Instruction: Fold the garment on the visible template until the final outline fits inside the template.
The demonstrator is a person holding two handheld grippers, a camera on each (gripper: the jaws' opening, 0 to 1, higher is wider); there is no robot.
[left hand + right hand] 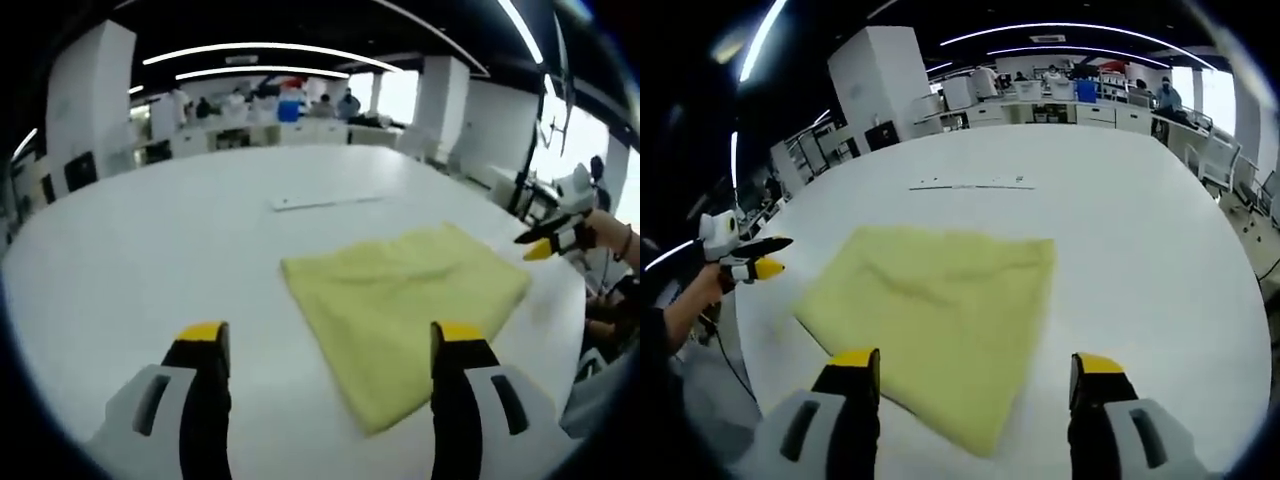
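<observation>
Cloth (400, 300) lies just ahead, right of centre in the left gripper view; my left gripper (330, 335) and right gripper (975, 365) gape wide, empty, right nearer.

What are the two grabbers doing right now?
Left gripper: open, holding nothing.
Right gripper: open, holding nothing, above the yellow cloth.

Both views: opposite table (150, 250) sides | facing inward | sharing yellow cloth (400, 300)
</observation>
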